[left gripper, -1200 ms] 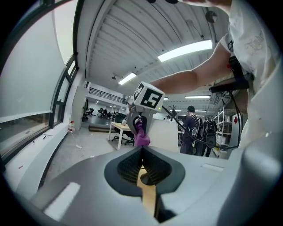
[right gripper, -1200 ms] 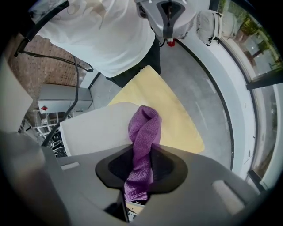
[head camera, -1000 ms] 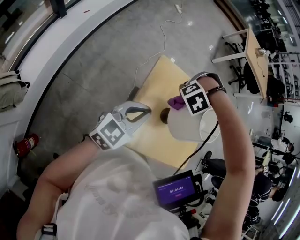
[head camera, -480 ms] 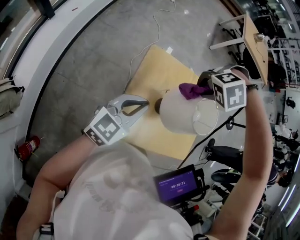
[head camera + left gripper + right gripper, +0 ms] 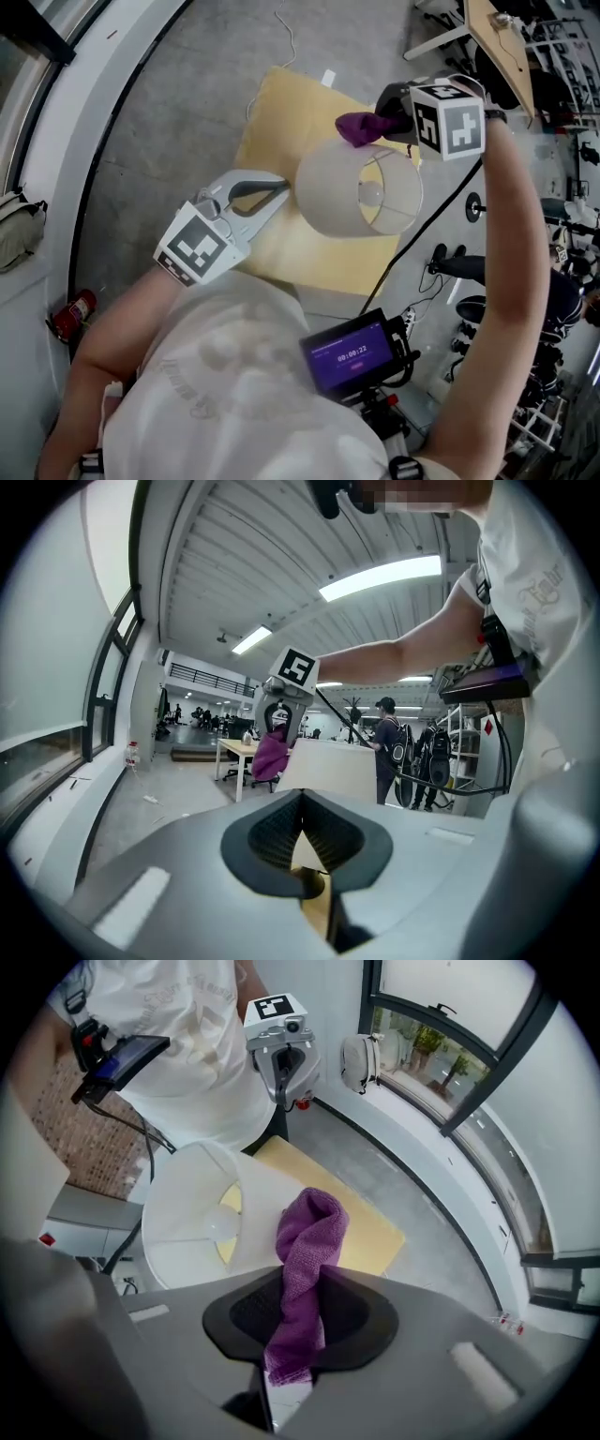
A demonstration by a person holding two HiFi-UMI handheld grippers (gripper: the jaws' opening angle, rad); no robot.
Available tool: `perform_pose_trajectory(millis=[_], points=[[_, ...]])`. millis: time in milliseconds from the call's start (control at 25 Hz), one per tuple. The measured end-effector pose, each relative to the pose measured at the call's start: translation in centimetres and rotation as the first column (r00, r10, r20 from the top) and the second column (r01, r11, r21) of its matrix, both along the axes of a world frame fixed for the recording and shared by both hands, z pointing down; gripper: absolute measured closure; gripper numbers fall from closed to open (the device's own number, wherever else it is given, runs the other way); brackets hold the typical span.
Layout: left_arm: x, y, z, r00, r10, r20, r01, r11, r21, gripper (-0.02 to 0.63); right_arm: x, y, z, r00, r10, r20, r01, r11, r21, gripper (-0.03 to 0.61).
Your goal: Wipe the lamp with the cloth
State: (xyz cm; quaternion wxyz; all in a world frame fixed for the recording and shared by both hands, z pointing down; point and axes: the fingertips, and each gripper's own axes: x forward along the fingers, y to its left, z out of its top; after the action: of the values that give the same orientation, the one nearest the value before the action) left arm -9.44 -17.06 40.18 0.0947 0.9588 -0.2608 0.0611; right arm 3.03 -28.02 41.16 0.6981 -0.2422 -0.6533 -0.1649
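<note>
The white lampshade [image 5: 328, 192] is tipped so its open end and bulb [image 5: 372, 192] face up at me. My left gripper [image 5: 284, 187] is at the shade's narrow end, shut on the lamp's stem [image 5: 314, 891]. The right gripper [image 5: 382, 120] points down over the shade's far side and is shut on the purple cloth [image 5: 357, 127]. The cloth [image 5: 307, 1260] hangs out past the jaws and rests against the shade's outer wall [image 5: 202, 1208]. In the left gripper view, the cloth [image 5: 272, 757] shows beside the shade [image 5: 333, 772].
A yellow wooden table [image 5: 281, 108] lies under the lamp. The lamp's black cable [image 5: 441, 211] runs off to the right. A small purple-lit screen [image 5: 352, 356] sits at my chest. A red extinguisher [image 5: 70, 314] stands by the curved wall, and another desk [image 5: 489, 28] is at the top right.
The lamp has tipped up until its open end faces the camera. The right gripper has risen with the cloth, going from near the shade's narrow end to its far side. The left gripper shifted a little.
</note>
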Motion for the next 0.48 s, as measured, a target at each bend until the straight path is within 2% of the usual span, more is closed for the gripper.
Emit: perform_pose_trajectory(millis=[160,480], points=[[0.2,0.2,0.5,1.0,-0.019,0.023,0.02,1.0,-0.02,0.614,0.2,-0.1,1.5,0.998,0.048,0.034,-0.046,0.996,-0.076,0.483],[0.3,0.6,1.8,0.996,-0.056,0.064,0.059,0.997,-0.052,0.614,1.1,0.2,6.0,0.991,0.129,0.032,-0.12,0.972,-0.204,0.485]])
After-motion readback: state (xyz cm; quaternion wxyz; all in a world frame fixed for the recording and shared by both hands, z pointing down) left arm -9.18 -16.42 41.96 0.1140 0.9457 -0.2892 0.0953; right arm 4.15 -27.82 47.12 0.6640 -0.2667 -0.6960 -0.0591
